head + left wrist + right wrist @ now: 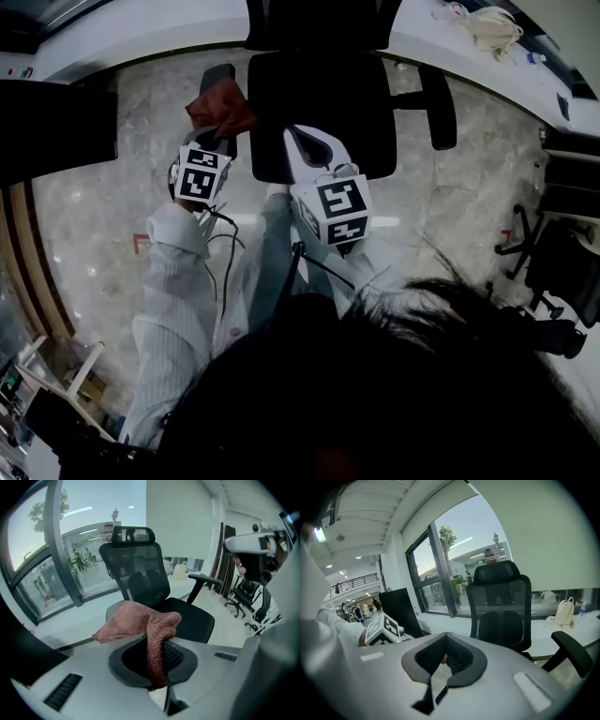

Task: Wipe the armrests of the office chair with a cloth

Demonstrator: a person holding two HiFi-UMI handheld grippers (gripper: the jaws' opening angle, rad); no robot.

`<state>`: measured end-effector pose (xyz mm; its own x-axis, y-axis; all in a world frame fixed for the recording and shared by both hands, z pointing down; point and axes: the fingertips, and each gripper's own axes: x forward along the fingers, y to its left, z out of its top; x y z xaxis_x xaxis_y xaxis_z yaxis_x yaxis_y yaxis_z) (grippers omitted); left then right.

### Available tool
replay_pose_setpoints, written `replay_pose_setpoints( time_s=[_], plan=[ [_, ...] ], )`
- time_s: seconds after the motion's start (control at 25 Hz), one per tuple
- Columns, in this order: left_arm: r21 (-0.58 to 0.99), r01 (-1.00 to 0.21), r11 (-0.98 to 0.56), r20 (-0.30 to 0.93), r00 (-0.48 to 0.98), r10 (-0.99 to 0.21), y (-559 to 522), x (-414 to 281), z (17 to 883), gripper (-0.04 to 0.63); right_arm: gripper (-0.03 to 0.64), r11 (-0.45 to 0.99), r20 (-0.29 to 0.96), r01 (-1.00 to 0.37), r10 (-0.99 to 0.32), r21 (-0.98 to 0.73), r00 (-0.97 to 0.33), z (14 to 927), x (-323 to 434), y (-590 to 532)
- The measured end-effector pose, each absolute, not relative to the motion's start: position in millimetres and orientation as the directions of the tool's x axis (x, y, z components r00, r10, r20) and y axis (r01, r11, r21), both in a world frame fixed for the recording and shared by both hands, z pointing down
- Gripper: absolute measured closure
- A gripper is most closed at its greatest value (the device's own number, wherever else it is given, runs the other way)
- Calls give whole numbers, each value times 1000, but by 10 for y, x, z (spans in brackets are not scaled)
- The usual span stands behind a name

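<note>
The black office chair stands ahead of me with its seat toward me. A red-brown cloth lies bunched over the chair's left armrest. My left gripper is shut on the cloth's near end. In the left gripper view the cloth hangs from between the jaws of the left gripper and covers the grey armrest. My right gripper hovers over the seat's front edge, shut and empty, as the right gripper view shows it. The right armrest is bare.
A white bag lies on the window ledge behind the chair. A second office chair stands on the stone floor to the right. A dark panel is at the left, and a desk with small things at the bottom left.
</note>
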<state>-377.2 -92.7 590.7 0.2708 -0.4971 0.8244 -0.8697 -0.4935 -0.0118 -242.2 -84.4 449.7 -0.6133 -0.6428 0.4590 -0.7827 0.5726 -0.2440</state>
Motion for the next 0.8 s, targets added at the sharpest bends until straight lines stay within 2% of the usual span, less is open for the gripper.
replay_pose_setpoints(
  time_s=[0.32, 0.44, 0.8],
  plan=[
    [91, -892, -444, 808, 327, -491, -158, -3662, 5853, 566, 615, 628, 425, -722, -591, -292, -686, 4356, -2845, -752],
    [85, -899, -430, 802, 318, -506, -54, -3692, 5882, 566, 615, 648, 423, -703, -571, -294, -703, 4339, -2956, -722],
    [11, -915, -404, 780, 261, -569, -889, -3947, 5794, 566, 615, 592, 475, -747, -587, -301, -656, 4532, -2729, -766]
  ],
)
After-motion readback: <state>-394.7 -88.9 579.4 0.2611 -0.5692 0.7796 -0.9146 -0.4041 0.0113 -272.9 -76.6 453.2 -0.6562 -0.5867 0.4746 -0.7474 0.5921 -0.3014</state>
